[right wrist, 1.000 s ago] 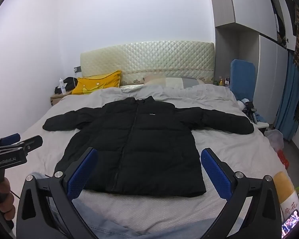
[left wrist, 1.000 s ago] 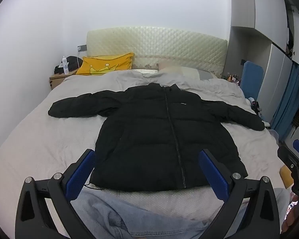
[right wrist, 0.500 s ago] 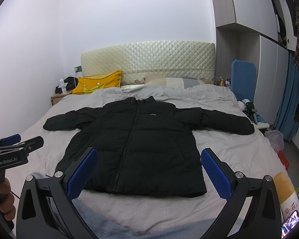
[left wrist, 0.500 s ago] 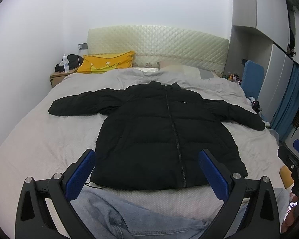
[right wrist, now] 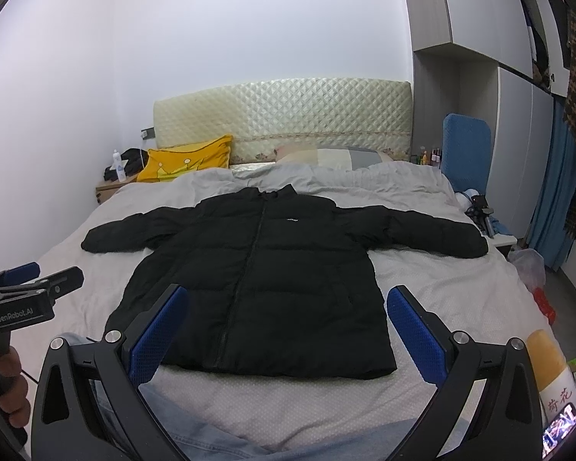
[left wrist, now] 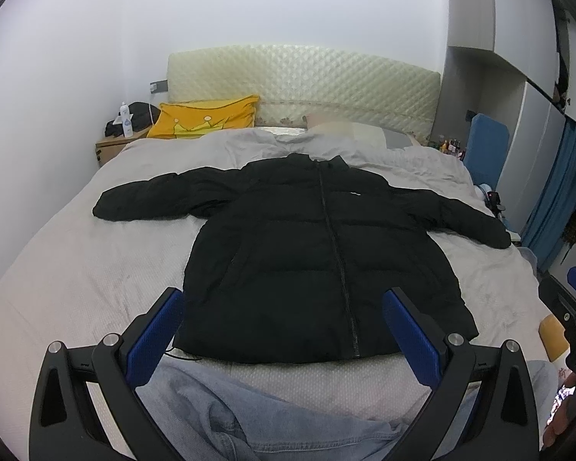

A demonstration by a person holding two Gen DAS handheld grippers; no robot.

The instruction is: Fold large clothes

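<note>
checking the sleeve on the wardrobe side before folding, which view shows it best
Right wrist view: the jacket's right sleeve lies fully visible to its cuff. The left wrist view shows that sleeve too, but squeezed toward the warped edge.

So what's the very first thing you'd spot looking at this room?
The big black puffer jacket grabs the eye first: it lies flat in the middle of the grey bed, zipped up, with both sleeves stretched out sideways. Next is the bright yellow pillow at the left of the headboard. Both blue-padded tools, left and right, hang open at the foot.

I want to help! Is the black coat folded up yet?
Not yet. The black coat lies spread flat on the bed, both sleeves out sideways.
</note>
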